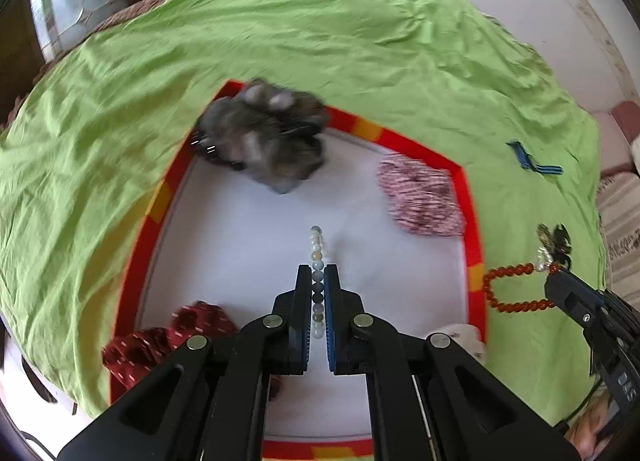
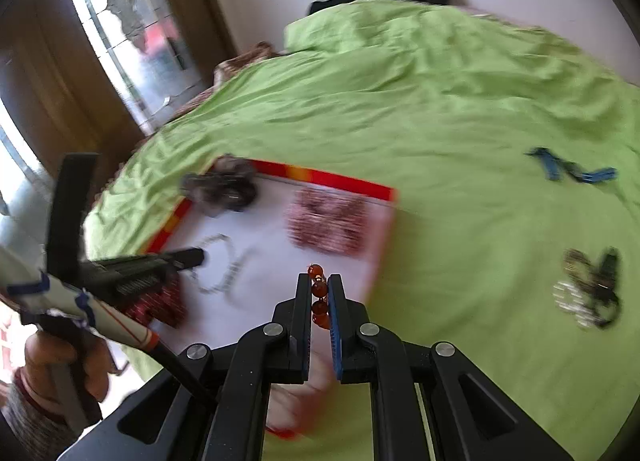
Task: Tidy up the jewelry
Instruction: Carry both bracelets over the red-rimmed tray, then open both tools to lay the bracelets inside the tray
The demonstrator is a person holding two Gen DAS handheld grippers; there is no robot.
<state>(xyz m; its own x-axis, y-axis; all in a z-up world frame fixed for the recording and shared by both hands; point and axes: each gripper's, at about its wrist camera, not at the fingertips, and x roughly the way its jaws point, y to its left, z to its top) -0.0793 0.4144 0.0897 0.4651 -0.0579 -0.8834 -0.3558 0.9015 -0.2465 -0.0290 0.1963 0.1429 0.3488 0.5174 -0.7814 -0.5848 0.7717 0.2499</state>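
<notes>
My left gripper [image 1: 318, 273] is shut on a pale multicolour bead bracelet [image 1: 316, 249] and holds it over the white tray [image 1: 224, 229] with a red rim. My right gripper [image 2: 319, 281] is shut on a red-orange bead bracelet [image 2: 319, 289], which shows as a loop [image 1: 512, 285] in the left wrist view, at the tray's right edge. The left gripper [image 2: 192, 257] and the blurred pale bracelet [image 2: 224, 265] also show in the right wrist view.
In the tray lie a grey furry scrunchie [image 1: 264, 133], a pink-white scrunchie [image 1: 420, 193] and a dark red scrunchie [image 1: 168, 341]. On the green sheet [image 1: 320, 41] lie blue hair clips [image 1: 528, 161] and a dark brooch with pearls [image 2: 588, 289].
</notes>
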